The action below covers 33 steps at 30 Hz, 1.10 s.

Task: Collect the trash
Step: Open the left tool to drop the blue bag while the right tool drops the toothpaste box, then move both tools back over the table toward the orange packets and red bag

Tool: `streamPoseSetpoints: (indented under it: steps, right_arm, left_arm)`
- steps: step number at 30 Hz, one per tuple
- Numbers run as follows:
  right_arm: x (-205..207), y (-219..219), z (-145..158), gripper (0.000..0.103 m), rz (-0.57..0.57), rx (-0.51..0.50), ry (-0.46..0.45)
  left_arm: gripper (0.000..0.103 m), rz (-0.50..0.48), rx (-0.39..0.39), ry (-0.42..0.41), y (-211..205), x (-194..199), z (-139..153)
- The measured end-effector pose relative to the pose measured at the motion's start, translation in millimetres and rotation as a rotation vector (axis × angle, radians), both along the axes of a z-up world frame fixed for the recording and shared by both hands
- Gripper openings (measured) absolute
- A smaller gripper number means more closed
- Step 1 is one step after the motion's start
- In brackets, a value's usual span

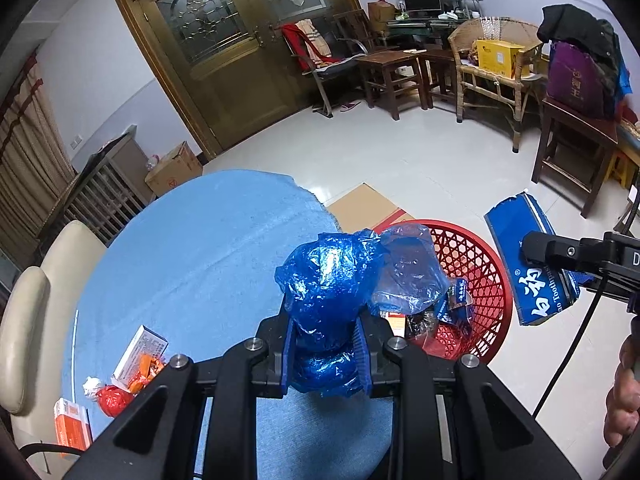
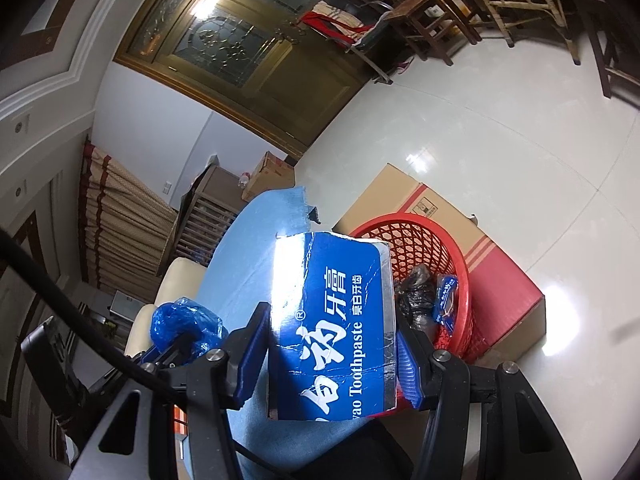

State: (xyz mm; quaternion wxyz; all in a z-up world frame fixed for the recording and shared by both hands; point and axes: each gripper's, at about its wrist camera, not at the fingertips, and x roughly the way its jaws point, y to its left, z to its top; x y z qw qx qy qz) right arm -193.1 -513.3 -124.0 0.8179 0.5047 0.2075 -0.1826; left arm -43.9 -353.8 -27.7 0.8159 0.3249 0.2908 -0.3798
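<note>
A round tabletop (image 1: 192,248) under a light-blue cloth carries orange-and-white cartons (image 1: 140,350) and a small red crumpled bag (image 1: 114,400), and beside it on the floor a red plastic lattice basket (image 1: 472,264) with dark and blue wrappers in it stands against a brown-and-red cardboard box (image 2: 496,280). The left gripper (image 1: 325,344), angled down over the table edge, has its fingers (image 1: 289,354) pressed tight on a crumpled blue plastic bag (image 1: 328,280). The right gripper (image 2: 330,354), tilted down towards the basket, pinches a flattened blue toothpaste carton (image 2: 334,320) between half-spread fingers (image 2: 408,364).
</note>
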Motion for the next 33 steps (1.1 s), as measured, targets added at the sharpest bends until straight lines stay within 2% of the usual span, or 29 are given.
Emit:
streamPoseSetpoints:
  steps: [5,7,9,10,11,12,14,17,24,26,29,33]
  right_arm:
    - [3,-2,-4,0.060,-0.012,0.010,0.010]
    - [5,-3,-5,0.060,-0.022,0.011,0.014]
    - [9,-6,-7,0.061,-0.027,0.012,0.017]
    - [13,-8,-9,0.061,-0.026,0.013,0.017]
    - [15,-9,-11,0.064,-0.024,0.015,0.015]
    - [19,-10,-13,0.072,-0.021,0.019,0.013]
    - [24,-12,-16,0.077,-0.025,0.029,0.026]
    - [25,-9,-17,0.077,-0.020,0.049,0.020]
    - [26,11,5,0.077,0.011,-0.028,0.011]
    - [31,20,18,0.077,0.033,-0.056,0.005]
    - [41,36,37,0.077,0.073,-0.107,-0.005]
    - [60,66,64,0.077,0.137,-0.176,-0.022]
  left_arm:
    - [0.032,-0.035,-0.016,0.031,0,2,-3]
    - [0.040,-0.054,-0.038,0.068,-2,5,-5]
    - [0.059,-0.062,-0.057,0.093,-4,9,-6]
    - [0.062,-0.064,-0.065,0.100,-4,11,-6]
    - [0.063,-0.066,-0.076,0.107,-5,13,-7]
    - [0.063,-0.064,-0.080,0.112,-4,16,-6]
    - [0.063,-0.053,-0.076,0.116,-2,19,-6]
    - [0.063,-0.033,-0.079,0.102,10,22,-2]
    - [0.064,0.091,-0.116,0.050,62,32,20]
    - [0.065,0.128,-0.135,0.039,80,34,27]
    - [0.076,0.190,-0.157,-0.010,112,35,37]
    - [0.076,0.255,-0.197,-0.053,162,36,47]
